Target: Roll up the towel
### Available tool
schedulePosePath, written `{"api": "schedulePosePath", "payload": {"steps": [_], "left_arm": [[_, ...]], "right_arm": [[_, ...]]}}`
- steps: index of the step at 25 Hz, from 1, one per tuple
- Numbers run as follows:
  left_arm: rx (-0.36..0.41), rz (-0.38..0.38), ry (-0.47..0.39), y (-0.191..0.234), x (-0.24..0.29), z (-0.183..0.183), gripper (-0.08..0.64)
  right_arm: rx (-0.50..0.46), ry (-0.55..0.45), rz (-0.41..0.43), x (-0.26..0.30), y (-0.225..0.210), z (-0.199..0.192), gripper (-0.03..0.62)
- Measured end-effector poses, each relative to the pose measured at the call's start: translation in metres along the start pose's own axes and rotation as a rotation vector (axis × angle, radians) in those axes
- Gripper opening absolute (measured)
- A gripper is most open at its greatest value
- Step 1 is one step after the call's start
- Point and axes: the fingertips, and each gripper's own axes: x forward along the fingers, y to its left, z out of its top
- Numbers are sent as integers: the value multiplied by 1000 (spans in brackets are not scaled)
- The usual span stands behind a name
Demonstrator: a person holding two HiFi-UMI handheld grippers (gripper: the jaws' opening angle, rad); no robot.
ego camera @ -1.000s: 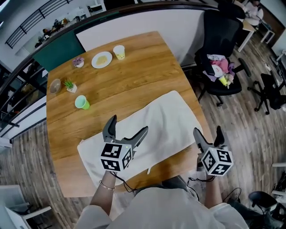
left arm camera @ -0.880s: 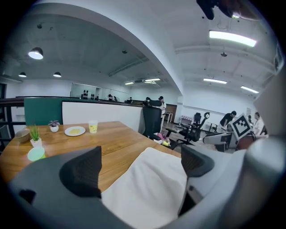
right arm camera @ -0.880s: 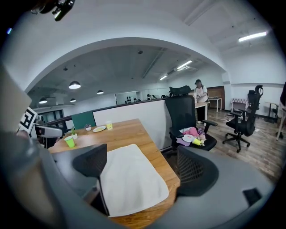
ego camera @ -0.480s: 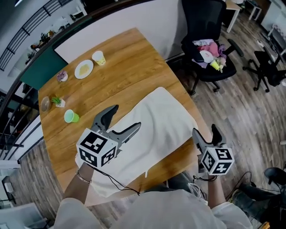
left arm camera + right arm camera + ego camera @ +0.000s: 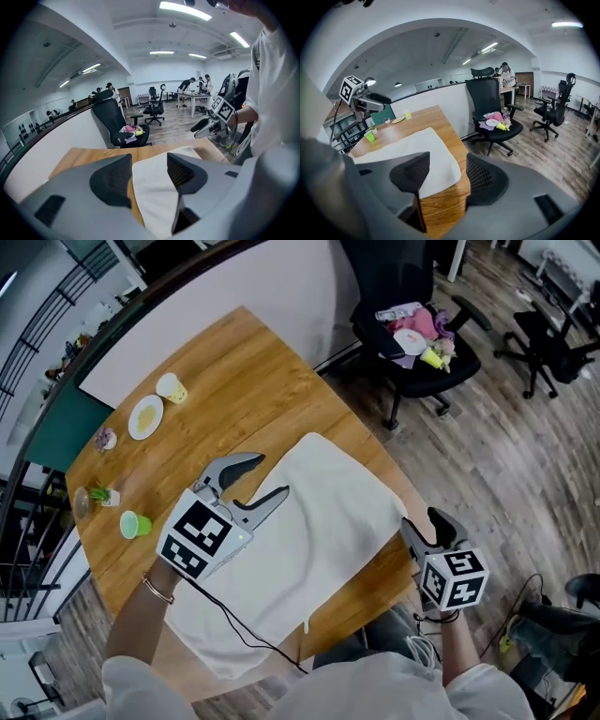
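The towel [image 5: 314,540] is lying flat and unrolled on the worktop [image 5: 234,371], its long axis running diagonally in the head view from the near edge at lower left up toward the far right corner. It is showing as plain white with a few soft creases (one short end is resting close to the person). The left forearm [image 5: 136,624] is reaching in from lower left, holding the left tongs [image 5: 267,476] above the towel's left long edge, pointing up-right and tilted downward. Its jaws have just been closing and are standing partly spread, with nothing pinched; only towel is showing beyond the gap. The right forearm [image 5: 457,641] is keeping the right tongs [image 5: 424,521] just off the worktop's right edge, beside the towel's corner. Its jaws, likewise just closing, are partly spread and gripping nothing.
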Motion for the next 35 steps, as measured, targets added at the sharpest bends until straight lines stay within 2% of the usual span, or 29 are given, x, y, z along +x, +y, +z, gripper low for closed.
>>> {"api": "schedulePosePath", "payload": {"steps": [7,12,18,20,22,24,26,30,35], "left_arm": [[60,-30,30,36,67,-31,222],[62,-47,26,52,113,-47,224],[123,-64,85,67,158,-60,201],[120,-98,104,70,172,-58,199],[123,-169,162,66,183,-63,199],[149,-240,234,57,193,-73,199],[190,-276,278,51,203,-80,196],[246,-314,315,44,215,-82,179],[271,-289,328,52,222,-80,117]], "right_arm": [[-26,73,2,28,-4,-14,232],[-29,94,6,40,-3,-16,222],[-39,141,5,54,-12,-23,202],[-40,154,11,59,-13,-24,202],[-40,160,15,63,-13,-23,199],[-41,169,20,65,-13,-24,192],[-37,184,25,67,-15,-27,186],[-22,210,28,72,-21,-32,161],[-35,252,36,75,-23,-40,156]]}}
